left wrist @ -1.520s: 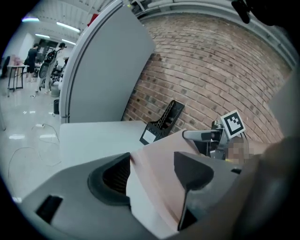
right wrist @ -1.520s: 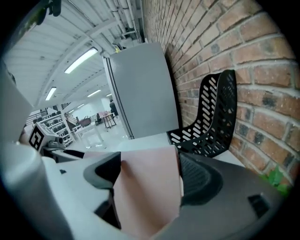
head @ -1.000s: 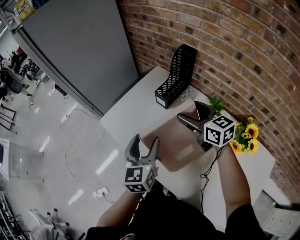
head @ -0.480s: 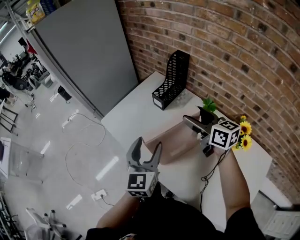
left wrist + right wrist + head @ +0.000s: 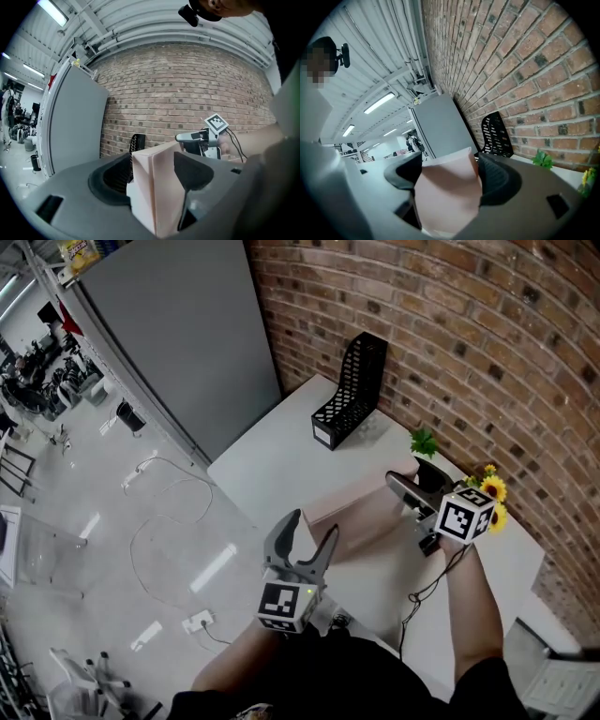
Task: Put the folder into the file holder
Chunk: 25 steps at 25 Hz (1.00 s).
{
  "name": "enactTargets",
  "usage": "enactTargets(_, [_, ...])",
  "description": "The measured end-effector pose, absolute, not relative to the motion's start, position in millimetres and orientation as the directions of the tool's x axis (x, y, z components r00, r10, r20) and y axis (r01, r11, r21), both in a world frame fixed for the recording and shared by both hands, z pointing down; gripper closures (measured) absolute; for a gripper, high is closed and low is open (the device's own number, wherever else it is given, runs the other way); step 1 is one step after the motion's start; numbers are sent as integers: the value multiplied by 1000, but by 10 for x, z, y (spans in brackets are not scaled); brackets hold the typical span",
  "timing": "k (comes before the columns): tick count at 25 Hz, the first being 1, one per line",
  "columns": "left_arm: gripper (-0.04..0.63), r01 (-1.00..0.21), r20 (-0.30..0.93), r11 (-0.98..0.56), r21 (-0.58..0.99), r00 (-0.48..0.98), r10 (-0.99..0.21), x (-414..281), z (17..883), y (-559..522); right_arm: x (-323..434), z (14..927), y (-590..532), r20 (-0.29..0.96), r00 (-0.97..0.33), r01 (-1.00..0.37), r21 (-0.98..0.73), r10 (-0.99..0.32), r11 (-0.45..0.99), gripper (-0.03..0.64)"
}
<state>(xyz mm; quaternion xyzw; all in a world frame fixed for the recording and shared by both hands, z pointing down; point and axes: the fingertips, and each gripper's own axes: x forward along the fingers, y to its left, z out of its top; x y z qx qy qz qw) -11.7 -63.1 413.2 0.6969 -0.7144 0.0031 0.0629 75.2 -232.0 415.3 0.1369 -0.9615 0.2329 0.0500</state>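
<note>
A pink folder (image 5: 361, 510) hangs over the white table (image 5: 272, 460), carried by both grippers. My left gripper (image 5: 309, 527) is shut on its near end, and the folder's edge (image 5: 157, 187) fills the gap between the jaws. My right gripper (image 5: 410, 477) is shut on the far right end, with pink card (image 5: 447, 187) between its jaws. The black mesh file holder (image 5: 349, 390) stands upright and empty at the table's back corner by the brick wall, beyond the folder. It also shows as the file holder (image 5: 137, 141) past the folder's edge and as the file holder (image 5: 497, 133) ahead.
Yellow flowers (image 5: 489, 491) and a small green plant (image 5: 424, 441) stand against the brick wall close to the right gripper. A grey partition (image 5: 178, 324) rises left of the table. The table's left edge drops to a floor with cables (image 5: 159, 521).
Both grippers have kept hold of the folder. It has risen from lying nearly flat to a steeper tilt, and the right gripper has shifted right, toward the flowers.
</note>
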Motion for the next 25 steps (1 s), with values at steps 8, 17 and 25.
enactTargets(8, [302, -974, 137, -186, 131, 204, -969, -146, 4203, -672, 819, 4148, -2207, 154, -946, -324, -432, -285, 842, 233])
enactTargets(17, [302, -889, 117, -427, 167, 448, -886, -78, 4159, -870, 865, 4119, -2042, 141, -933, -359, -432, -331, 827, 235])
enactTargets(25, [310, -809, 129, -567, 156, 585, -800, 70, 4234, -930, 898, 4125, -1953, 151, -912, -408, -431, -382, 804, 235])
